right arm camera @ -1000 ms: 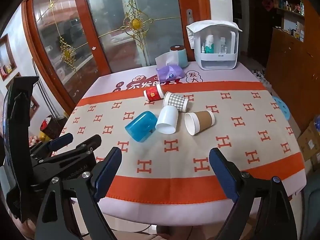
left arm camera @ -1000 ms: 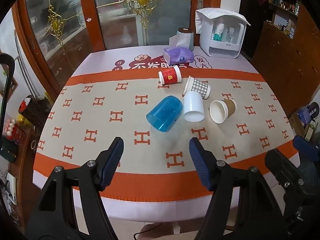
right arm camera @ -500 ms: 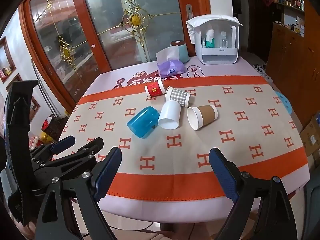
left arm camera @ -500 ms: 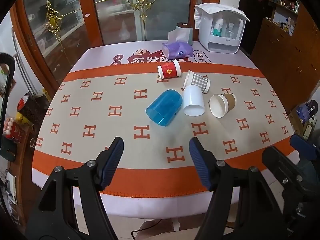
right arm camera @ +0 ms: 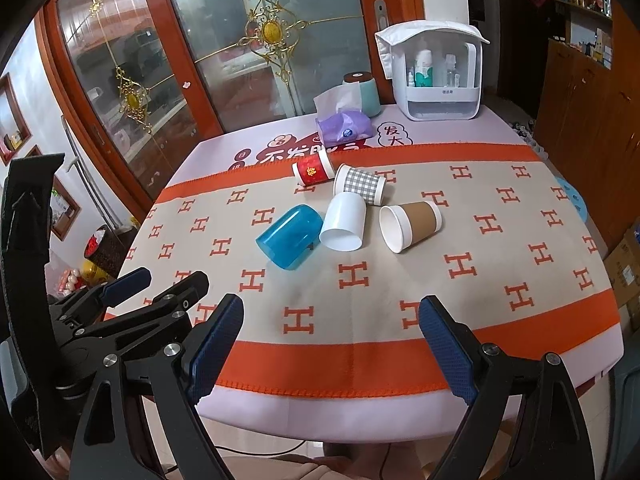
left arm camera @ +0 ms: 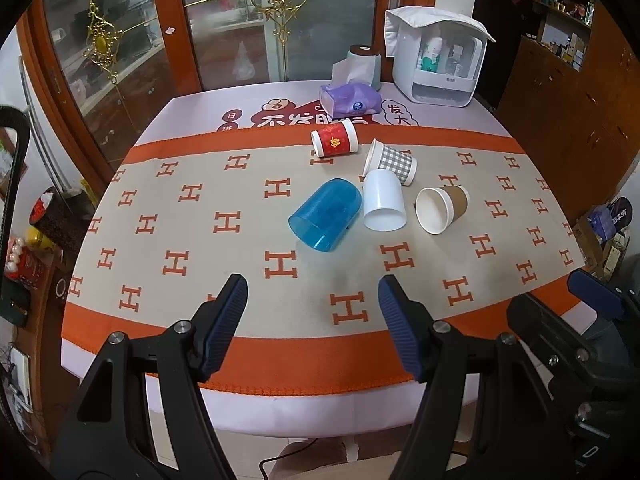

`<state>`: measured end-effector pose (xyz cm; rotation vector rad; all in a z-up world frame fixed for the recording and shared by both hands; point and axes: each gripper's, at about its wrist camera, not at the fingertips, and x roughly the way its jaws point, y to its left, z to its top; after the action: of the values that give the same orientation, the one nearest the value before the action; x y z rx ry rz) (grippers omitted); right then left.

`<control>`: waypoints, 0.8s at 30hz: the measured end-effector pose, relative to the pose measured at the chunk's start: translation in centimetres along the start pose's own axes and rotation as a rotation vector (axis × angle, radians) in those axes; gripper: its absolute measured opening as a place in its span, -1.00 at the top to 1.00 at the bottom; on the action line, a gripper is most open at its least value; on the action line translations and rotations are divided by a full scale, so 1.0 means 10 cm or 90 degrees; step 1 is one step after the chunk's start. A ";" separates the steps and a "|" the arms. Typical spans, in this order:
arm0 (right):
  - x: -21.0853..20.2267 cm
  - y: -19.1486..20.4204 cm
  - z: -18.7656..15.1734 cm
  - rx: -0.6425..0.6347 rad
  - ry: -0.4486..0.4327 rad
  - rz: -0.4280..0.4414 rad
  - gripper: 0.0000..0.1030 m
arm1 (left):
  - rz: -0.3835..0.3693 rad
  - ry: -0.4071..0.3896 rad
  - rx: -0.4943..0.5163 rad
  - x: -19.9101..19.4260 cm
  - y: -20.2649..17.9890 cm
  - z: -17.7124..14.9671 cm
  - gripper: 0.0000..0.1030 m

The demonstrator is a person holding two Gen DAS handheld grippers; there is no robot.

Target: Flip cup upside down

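The left gripper hangs at the bottom of its view with its jaws spread wide and nothing between them, above the near orange border of the bench. The right gripper sits likewise low in its own frame, jaws wide apart and empty; its tips also show at the lower right edge of the left view.

Beyond the jaws, in the middle of each frame, five cups lie on their sides in a cluster. The blue plastic cup lies leftmost, mouth toward the camera, touching or just beside the white cup, whose mouth also faces the viewer. To the right lies the brown paper cup, apart from the white one, its white mouth turned to the lower left. Behind the white cup lies the grey checked cup, and up-left of that the red cup, at the far orange stripe.

Farther up the frame a purple tissue pack lies near a teal roll, and a white storage box stands to the upper right.
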<state>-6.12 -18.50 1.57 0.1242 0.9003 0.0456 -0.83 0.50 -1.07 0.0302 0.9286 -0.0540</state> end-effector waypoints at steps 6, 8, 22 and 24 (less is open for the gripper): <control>0.06 0.05 -0.01 0.000 0.005 0.002 -0.75 | 0.001 0.002 -0.002 0.01 0.03 0.00 -0.28; 0.09 0.07 -0.01 0.001 0.006 0.003 -0.75 | 0.001 0.002 -0.002 0.01 0.04 0.00 -0.28; 0.15 0.10 -0.03 0.006 0.013 0.004 -0.75 | -0.001 0.010 -0.001 0.05 0.11 -0.01 -0.28; 0.15 0.09 -0.01 0.005 0.013 0.004 -0.75 | 0.000 0.011 0.000 0.06 0.11 0.00 -0.28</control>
<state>-5.29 -17.48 0.46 0.1348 0.9206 0.0495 -0.41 1.55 -1.54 0.0300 0.9456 -0.0542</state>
